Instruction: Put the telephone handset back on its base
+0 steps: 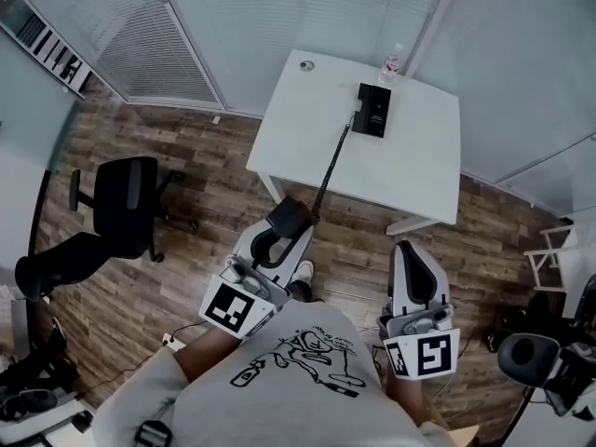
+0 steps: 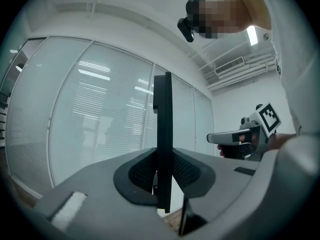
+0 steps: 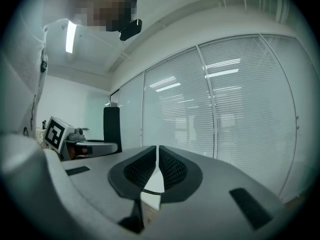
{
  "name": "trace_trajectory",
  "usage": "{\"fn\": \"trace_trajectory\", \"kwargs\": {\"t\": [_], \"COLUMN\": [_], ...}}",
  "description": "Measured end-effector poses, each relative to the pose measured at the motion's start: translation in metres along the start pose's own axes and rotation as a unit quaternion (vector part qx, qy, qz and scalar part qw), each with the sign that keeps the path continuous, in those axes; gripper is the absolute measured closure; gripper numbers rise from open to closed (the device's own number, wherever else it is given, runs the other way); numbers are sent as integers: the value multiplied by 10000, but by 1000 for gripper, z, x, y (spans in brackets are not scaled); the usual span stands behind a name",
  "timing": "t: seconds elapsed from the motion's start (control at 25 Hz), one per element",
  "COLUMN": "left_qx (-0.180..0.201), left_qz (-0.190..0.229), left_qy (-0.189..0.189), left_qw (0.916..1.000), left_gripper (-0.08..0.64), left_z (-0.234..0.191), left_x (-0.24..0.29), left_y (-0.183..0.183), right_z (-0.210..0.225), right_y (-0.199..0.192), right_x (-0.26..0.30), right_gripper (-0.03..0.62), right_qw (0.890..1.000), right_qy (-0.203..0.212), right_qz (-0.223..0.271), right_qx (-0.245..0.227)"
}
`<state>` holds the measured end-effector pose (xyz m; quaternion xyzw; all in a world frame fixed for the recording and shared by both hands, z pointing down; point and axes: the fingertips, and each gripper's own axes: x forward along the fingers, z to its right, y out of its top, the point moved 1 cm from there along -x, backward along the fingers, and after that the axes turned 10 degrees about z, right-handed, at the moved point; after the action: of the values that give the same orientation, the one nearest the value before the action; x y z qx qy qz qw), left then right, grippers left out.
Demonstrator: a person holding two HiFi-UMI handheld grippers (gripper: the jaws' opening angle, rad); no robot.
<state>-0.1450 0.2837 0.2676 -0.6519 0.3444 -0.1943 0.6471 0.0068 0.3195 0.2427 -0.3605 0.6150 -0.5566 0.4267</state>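
In the head view, the left claw (image 1: 279, 233) is gripping the black plastic telephone handset (image 1: 291, 216) out over the wooden floor (image 1: 186, 156). It is well apart from the flat black telephone base (image 1: 373, 110), which is sitting on the white square tabletop (image 1: 307, 147). A thin black cord (image 1: 331, 168) is linking the two. The right claw (image 1: 408, 250) is hanging nearby.

In the left gripper view, the pads are clamping a slim dark slab, probably the handset seen edge-on.

In the right gripper view, the jaws are pressing together on nothing.

I judge the carry is in hand. The next move calls for bringing the handset over the base, lining it up with the cradle and lowering it.
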Motion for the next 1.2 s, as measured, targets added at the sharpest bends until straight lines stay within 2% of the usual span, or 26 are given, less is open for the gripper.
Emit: {"fn": "trace_trajectory", "kwargs": {"t": [0.48,0.96,1.2], "left_qx": [-102,-238,-258], "left_qz": [-100,-290,-347], "left_qy": [-355,-344,-344], "left_qw": [9993,9987,9985], "left_gripper": [488,488,488], "left_z": [-62,-85,-92], "left_x": [27,42,64], "left_y": [-8,-26,-34], "right_z": [-4,4,24], "right_y": [-11,-31,-35], "right_x": [64,90,107], "right_gripper": [577,578,577], "right_qw": [9996,9994,9995], "right_qy": [-252,-269,-250], "right_qz": [-65,-190,-160], "right_qx": [-55,45,77]}}
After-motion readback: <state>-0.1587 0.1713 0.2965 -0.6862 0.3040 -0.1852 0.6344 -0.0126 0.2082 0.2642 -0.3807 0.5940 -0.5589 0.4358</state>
